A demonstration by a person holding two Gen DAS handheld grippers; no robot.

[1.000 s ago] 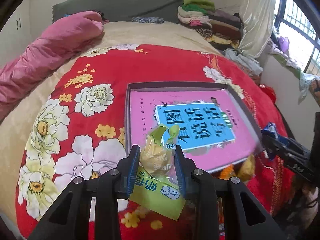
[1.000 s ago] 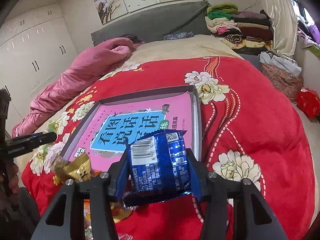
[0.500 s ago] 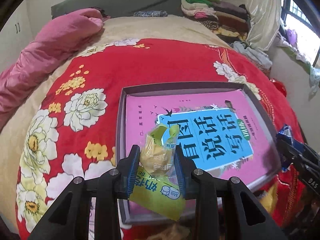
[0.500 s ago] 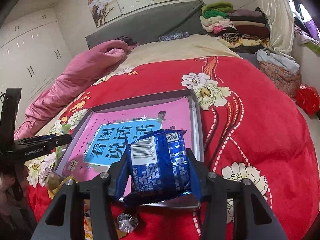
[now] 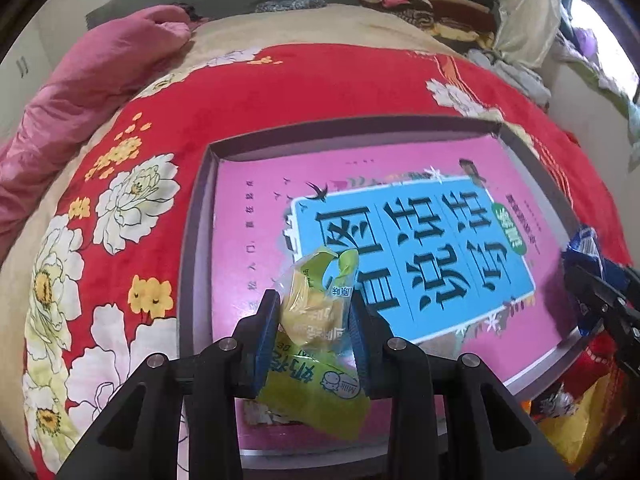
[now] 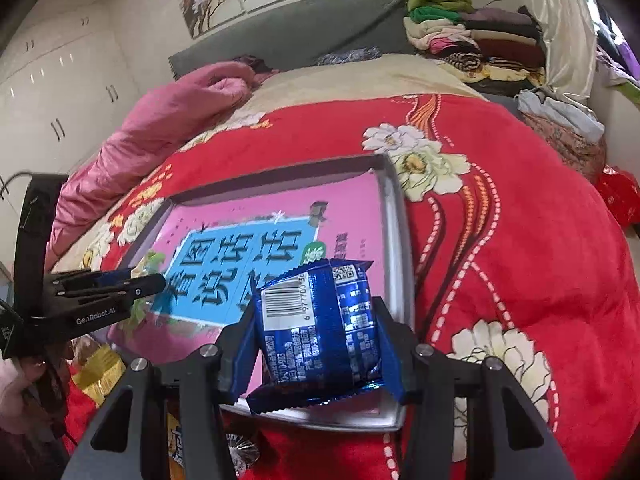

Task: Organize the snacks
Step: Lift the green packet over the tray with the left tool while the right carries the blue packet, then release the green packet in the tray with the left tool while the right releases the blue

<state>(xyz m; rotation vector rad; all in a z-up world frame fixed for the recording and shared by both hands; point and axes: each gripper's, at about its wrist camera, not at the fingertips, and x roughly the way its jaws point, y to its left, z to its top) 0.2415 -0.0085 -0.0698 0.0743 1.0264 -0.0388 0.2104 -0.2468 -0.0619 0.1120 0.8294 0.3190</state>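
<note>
Holding one snack in each hand, I judge the step in hand to be the carry to the tray. My left gripper [image 5: 314, 320] has its fingers closed firmly on a yellow-green packet [image 5: 316, 312], which hangs over the near left part of the grey tray [image 5: 196, 240]. My right gripper [image 6: 316, 344] has its fingers closed on a blue packet [image 6: 320, 328], poised above the tray's near right corner. The tray sits on the red flowered blanket [image 6: 500, 220] of the bed, and a pink book [image 5: 360, 184] covers its floor. More loose snacks [image 6: 98, 368] lie on the blanket just beside the tray's near edge. The next move, in my judgement, calls for lowering each packet onto the book, well apart from the other, then opening the fingers. Neither packet appears to touch the tray yet.
</note>
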